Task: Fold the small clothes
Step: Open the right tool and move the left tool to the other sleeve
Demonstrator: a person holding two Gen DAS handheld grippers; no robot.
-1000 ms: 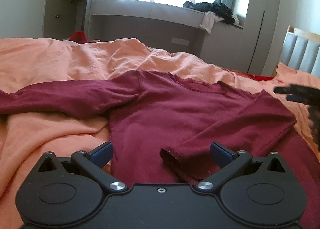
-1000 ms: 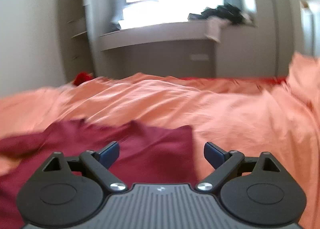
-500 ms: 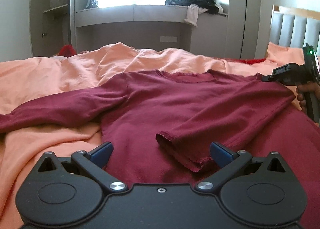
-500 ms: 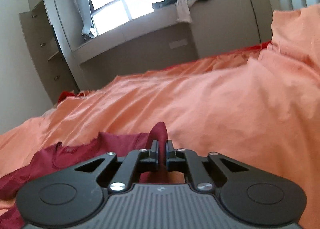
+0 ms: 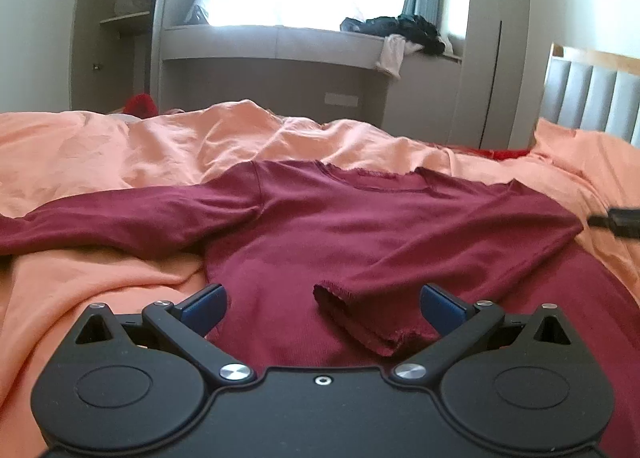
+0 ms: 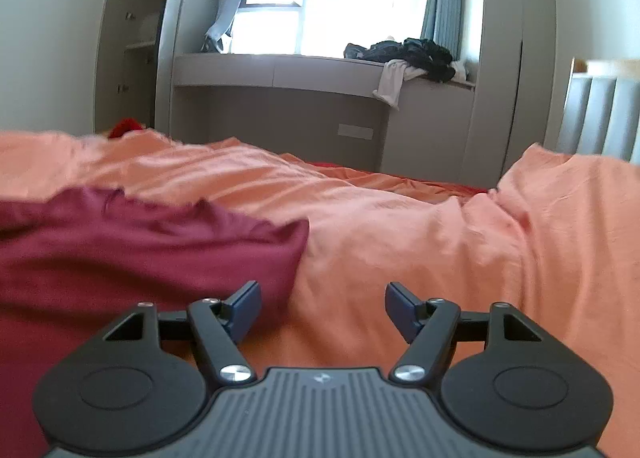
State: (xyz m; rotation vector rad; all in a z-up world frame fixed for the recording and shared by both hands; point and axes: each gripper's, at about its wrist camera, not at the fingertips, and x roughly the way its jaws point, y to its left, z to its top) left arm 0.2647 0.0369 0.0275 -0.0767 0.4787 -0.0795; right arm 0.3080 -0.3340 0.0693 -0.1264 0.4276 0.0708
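A dark red long-sleeved top lies face up on the orange bedsheet. Its left sleeve stretches out to the left. Its right sleeve is folded across the body, the cuff lying near my left gripper, which stands open just above the fabric. In the right wrist view my right gripper hovers at the top's folded right edge; its jaws are opening with only bedsheet between them. A tip of the right gripper shows at the right edge of the left wrist view.
A grey window bench with a pile of dark clothes stands beyond the bed. A padded headboard is at the right, shelves at the left. A red item lies past the bed's far left edge.
The right gripper shut on the top's right edge half a second ago, then let go and pulled back to the right. The left gripper has stayed in place, open.
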